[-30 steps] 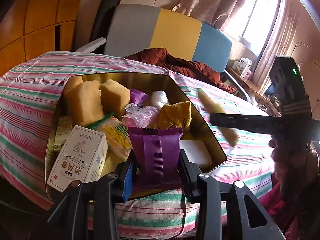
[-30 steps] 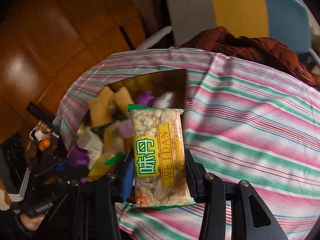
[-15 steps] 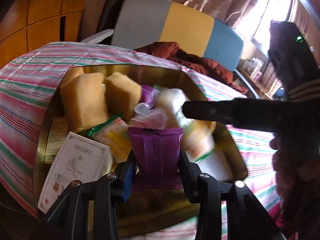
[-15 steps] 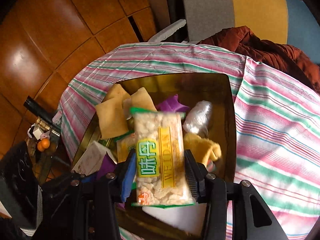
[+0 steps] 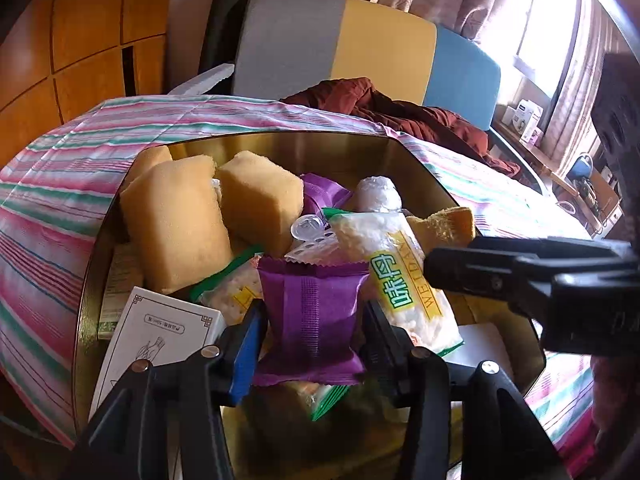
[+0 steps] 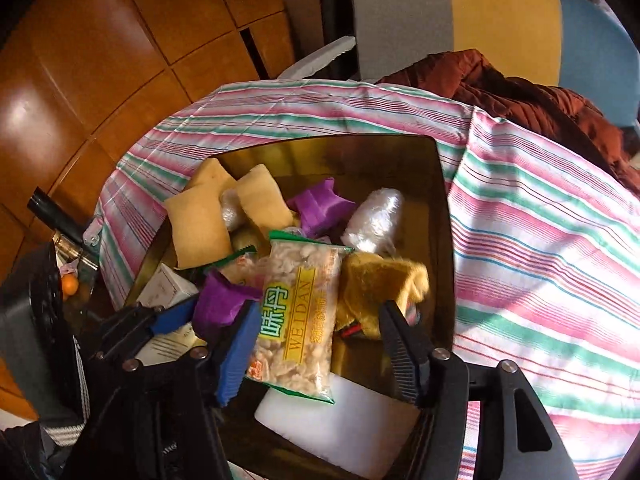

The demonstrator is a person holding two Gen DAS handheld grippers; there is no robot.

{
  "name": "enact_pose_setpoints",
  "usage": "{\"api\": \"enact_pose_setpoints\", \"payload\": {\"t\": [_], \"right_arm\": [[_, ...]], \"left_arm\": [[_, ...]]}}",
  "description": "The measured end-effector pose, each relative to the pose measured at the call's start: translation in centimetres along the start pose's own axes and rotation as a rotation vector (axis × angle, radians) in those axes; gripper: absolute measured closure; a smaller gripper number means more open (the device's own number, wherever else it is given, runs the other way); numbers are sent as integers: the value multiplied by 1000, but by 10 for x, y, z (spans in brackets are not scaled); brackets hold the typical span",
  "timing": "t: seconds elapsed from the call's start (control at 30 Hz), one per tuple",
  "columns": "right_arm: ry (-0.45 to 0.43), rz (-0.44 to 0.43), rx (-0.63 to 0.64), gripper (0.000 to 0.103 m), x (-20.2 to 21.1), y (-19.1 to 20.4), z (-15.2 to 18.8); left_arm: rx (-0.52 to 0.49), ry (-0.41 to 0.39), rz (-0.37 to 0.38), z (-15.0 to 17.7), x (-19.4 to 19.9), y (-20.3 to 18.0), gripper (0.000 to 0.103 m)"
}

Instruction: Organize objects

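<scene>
Snack packets sit piled in the gold tin (image 5: pixel 432 184) on my striped cloth (image 5: pixel 48 216), and both my grippers hang over its near end. My left gripper (image 5: pixel 314 334) has the purple packet (image 5: pixel 310 320) between its fingers; the jaws are opening, and I can see a sliver of gap at the blue pad (image 5: pixel 244 354), so the packet looks loose rather than pinched, its lower edge resting on the pile. My right gripper (image 6: pixel 318 354) is opening too: the rice-cracker packet (image 6: pixel 298 316) with the green and yellow label lies between the fingers, leaning against the blue pad (image 6: pixel 236 354) on one side and clear of the black finger (image 6: pixel 402 354) on the other, with its foot over the white block (image 6: pixel 340 428). Just beside it are the yellow plush cloth (image 6: pixel 376 284) and a clear-wrapped bundle (image 6: pixel 374 218). Two sponge cakes (image 5: pixel 180 220) lean at the tin's far left, and a white carton (image 5: pixel 160 340) stands at the near left corner
</scene>
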State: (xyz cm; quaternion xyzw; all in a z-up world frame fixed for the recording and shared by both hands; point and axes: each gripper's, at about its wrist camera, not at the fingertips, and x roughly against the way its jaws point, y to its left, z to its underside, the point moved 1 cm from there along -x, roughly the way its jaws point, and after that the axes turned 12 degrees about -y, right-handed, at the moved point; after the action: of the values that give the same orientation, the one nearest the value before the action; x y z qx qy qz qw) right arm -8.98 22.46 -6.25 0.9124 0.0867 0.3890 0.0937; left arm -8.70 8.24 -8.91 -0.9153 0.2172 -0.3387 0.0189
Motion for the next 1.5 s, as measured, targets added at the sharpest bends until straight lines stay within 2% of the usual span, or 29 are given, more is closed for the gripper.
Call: {"api": "enact_pose_setpoints", "payload": {"t": [0.1,0.17,0.3,0.4,0.47,0.57,0.7,0.8,0.9,1.0,1.13,1.33,1.5], "right_arm": [[-5,10,-13,39,5,-4,4],[-12,22,-17,35,10,-7,7],[-21,25,-12,34,18,-6,12],[-15,12,11,33,19,1,16],[-3,5,38,26,16,10,20],[10,2,89,26,7,26,25],[16,56,137,26,-12,35,26],[21,95,128,26,-19,30,25],[-5,98,101,25,-10,25,25],[-52,102,97,6,5,25,27],[-115,125,93,0,24,28,29],[-177,185,125,0,44,38,35],[-205,206,100,0,57,34,45]], "left_arm": [[61,-4,25,0,9,5,50],[71,-25,27,0,19,7,48],[83,-81,38,-5,44,12,45],[91,-122,12,-10,61,19,42],[121,-137,-11,-13,69,28,41],[135,-156,-53,-16,78,37,41],[135,-163,-82,-15,85,47,40],[120,-175,-121,-13,91,48,34],[99,-180,-170,-12,94,46,34],[84,-197,-220,-14,100,42,34],[65,-206,-251,-17,107,35,34],[48,-182,-300,-15,114,21,34],[30,-207,-322,-11,125,6,34]]}}
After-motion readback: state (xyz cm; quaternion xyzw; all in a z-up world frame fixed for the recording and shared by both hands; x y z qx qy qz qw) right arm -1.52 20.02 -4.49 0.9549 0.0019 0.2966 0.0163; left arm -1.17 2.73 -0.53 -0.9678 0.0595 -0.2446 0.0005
